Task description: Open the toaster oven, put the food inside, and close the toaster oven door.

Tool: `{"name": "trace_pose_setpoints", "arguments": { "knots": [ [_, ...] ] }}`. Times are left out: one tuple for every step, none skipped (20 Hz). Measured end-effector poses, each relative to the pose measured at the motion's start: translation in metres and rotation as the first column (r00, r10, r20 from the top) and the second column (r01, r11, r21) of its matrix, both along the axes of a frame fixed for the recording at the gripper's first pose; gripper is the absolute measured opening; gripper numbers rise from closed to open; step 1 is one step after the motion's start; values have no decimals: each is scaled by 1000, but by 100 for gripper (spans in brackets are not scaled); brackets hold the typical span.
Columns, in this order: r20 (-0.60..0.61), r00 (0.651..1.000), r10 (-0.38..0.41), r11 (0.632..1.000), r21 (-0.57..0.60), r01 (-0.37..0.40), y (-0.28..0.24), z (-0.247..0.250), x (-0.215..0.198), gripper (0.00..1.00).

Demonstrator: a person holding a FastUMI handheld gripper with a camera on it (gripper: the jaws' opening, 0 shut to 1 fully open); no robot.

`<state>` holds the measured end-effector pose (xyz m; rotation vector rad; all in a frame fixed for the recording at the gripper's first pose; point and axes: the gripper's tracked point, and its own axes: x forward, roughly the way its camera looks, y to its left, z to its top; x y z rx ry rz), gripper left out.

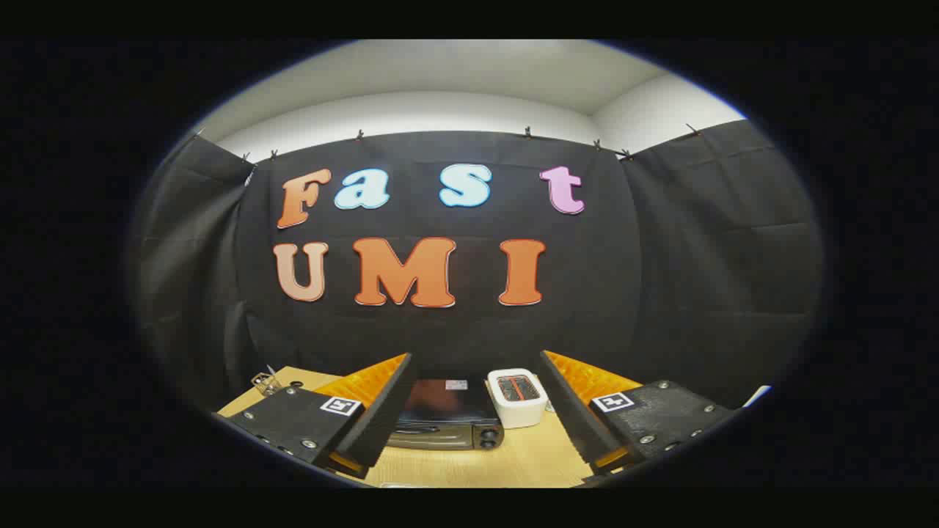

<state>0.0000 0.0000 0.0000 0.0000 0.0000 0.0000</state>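
Note:
A black toaster oven (pixel 447 422) stands on the wooden table (pixel 513 458), beyond my fingers and partly hidden behind the left one. Its door looks closed, with two dark knobs at its right end. My gripper (pixel 477 418) is open, fingers spread wide apart and held well above the table, with nothing between them. The oven sits ahead in the gap between the fingers. I cannot see the food from here.
A white pop-up toaster (pixel 517 397) stands right of the oven, close to the right finger. A small metal clip (pixel 265 382) lies at the far left of the table. Black cloth walls close in behind and on both sides.

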Motion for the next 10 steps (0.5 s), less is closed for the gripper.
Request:
{"name": "trace_pose_setpoints", "arguments": {
  "knots": [
    [3,1000,-10,1000,-4,10,-3,1,-1,99],
    [2,1000,-16,1000,-6,16,-6,0,-1,99],
    [3,1000,-17,1000,-4,17,-6,1,-2,99],
    [2,1000,-17,1000,0,17,-6,0,-1,99],
    [0,1000,-17,1000,4,17,-7,-1,0,99],
    [-3,1000,-17,1000,8,17,-6,-3,0,99],
    [-7,1000,-15,1000,11,15,-5,-4,1,99],
    [-13,1000,-12,1000,13,13,-4,-7,3,99],
    [-19,1000,-9,1000,14,9,-2,-10,4,99],
    [-20,1000,-2,1000,12,3,0,-11,6,99]
  ]
}}
